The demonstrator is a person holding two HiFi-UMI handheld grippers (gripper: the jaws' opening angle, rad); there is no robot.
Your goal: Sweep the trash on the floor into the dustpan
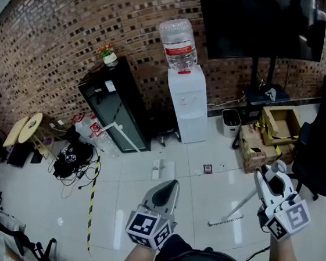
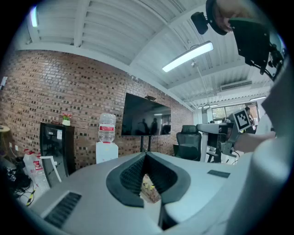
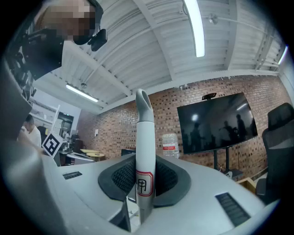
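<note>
My right gripper (image 1: 272,178) is shut on a grey-white broom handle (image 3: 143,133), which stands up between its jaws in the right gripper view. In the head view the broom (image 1: 237,210) slants down to the left, with its thin brush head (image 1: 226,221) on the white tile floor. A small dark red wrapper (image 1: 207,169) lies on the floor ahead. Left of it lies a flat white object (image 1: 157,169); I cannot tell what it is. My left gripper (image 1: 170,186) is low at centre-left, shut (image 2: 146,158) with nothing in it.
A water dispenser (image 1: 189,103) and a black glass-door cabinet (image 1: 116,109) stand against the brick wall. Cardboard boxes (image 1: 269,135) and a black office chair (image 1: 323,149) are at the right. A cable pile (image 1: 72,158) and striped floor tape (image 1: 92,202) lie at the left.
</note>
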